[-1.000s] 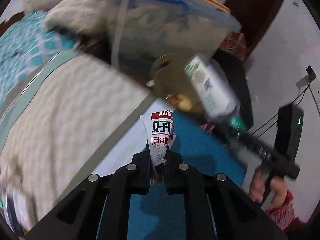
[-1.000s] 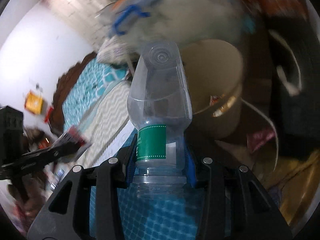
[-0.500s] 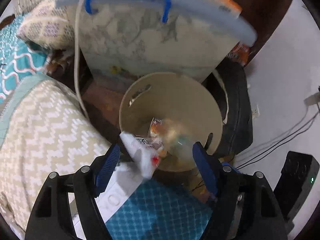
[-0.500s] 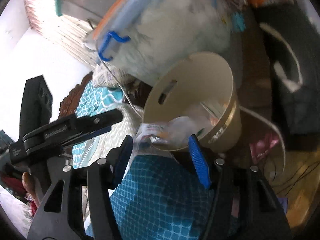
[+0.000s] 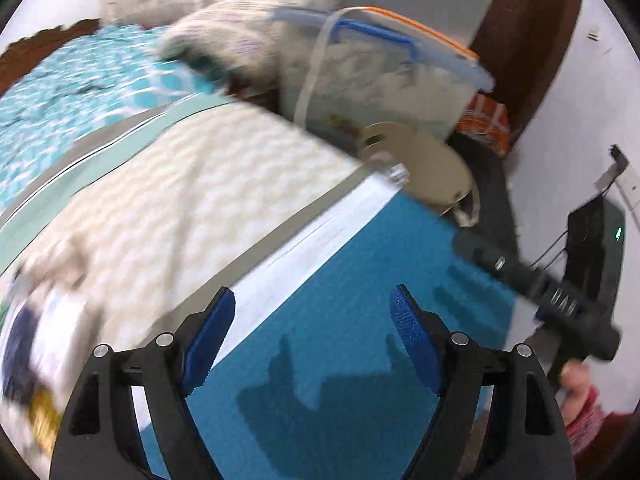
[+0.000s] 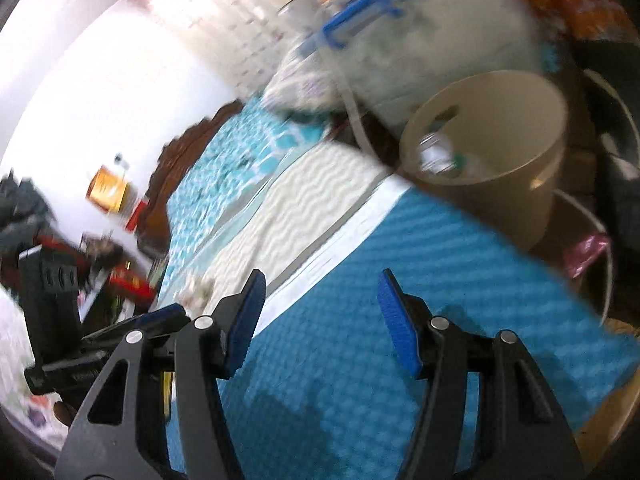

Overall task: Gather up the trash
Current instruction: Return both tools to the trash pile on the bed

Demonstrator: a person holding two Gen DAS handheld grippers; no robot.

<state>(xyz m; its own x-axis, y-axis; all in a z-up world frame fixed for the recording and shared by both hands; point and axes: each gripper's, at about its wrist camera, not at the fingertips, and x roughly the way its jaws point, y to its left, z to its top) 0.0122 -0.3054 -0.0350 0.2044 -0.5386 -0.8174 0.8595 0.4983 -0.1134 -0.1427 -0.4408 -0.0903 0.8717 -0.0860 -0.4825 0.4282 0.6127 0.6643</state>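
the left gripper (image 5: 312, 332) and right gripper (image 6: 320, 316) both gape empty over the blue mat (image 6: 400, 300), beside the beige bin (image 6: 532, 160). a clear bottle (image 6: 440, 156) lies inside the bin, which stands just past the mat's edge for easy drops.

My right claw (image 6: 320, 320) hangs spread wide with nothing between its blue pads (image 6: 396, 320), over the teal mat (image 6: 400, 340). Ahead and to my right stands the tan bin (image 6: 520, 184), a clear bottle (image 6: 440, 156) lying inside. My left claw (image 6: 120, 332) sits off to the left.
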